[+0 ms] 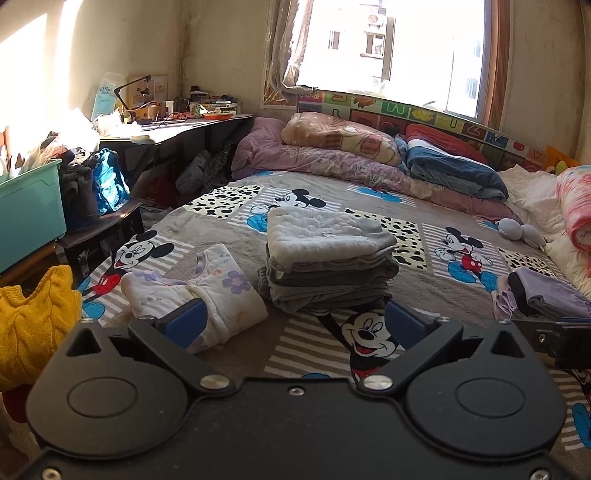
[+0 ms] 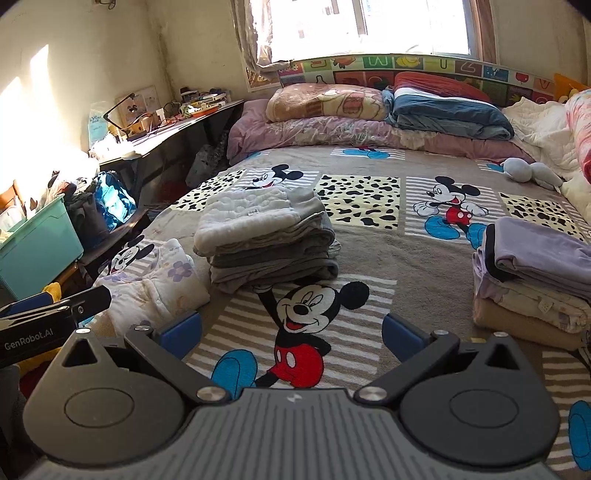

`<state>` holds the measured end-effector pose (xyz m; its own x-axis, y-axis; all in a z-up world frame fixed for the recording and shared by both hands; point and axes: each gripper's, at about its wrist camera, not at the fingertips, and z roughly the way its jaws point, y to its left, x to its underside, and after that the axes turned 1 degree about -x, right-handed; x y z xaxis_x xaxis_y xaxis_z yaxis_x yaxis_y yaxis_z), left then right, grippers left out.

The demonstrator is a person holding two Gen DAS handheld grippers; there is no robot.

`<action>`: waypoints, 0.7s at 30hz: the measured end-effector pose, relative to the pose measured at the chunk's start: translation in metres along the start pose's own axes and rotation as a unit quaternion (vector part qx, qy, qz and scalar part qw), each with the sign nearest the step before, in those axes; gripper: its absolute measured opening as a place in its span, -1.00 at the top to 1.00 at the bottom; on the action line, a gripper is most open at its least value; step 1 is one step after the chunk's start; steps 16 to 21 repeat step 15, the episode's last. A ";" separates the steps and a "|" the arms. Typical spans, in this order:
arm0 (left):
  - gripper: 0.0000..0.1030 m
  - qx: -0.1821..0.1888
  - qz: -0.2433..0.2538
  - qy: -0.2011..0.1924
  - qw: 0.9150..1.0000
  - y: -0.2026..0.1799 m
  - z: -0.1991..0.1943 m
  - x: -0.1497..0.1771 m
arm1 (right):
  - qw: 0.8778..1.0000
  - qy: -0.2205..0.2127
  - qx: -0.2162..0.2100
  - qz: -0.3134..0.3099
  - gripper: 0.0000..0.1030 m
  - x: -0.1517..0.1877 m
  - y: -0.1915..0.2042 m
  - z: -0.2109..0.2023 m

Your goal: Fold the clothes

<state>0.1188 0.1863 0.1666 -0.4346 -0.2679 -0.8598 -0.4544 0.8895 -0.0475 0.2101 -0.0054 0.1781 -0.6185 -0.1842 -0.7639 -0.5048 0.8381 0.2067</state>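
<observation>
Both black two-finger grippers, left gripper [image 1: 295, 321] and right gripper [image 2: 291, 328], hover spread and empty; reaching the unfolded yellow cable-knit sweater [image 1: 33, 325] at nine o'clock likely requires pinching its shoulders evenly.

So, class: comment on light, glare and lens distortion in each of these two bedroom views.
Left wrist view: the window is blown out white, sunlight washes the left wall, and the fisheye bends the window frame. Right wrist view: the same glare at the window, sun patches on the wall, dark vignetted corners, while the grey folded stack stays sharp.
</observation>
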 end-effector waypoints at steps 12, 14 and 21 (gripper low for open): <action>-1.00 -0.002 0.009 0.007 1.000 -0.005 -0.026 0.006 | 1.000 -0.007 0.000 0.003 -1.00 0.015 0.006 -0.032; -1.00 0.007 0.007 0.010 1.000 -0.004 -0.029 0.010 | 1.000 -0.007 -0.001 0.003 -1.00 0.018 0.008 -0.036; -1.00 0.010 0.008 0.009 1.000 -0.004 -0.031 0.011 | 1.000 -0.007 -0.002 0.004 -1.00 0.019 0.009 -0.038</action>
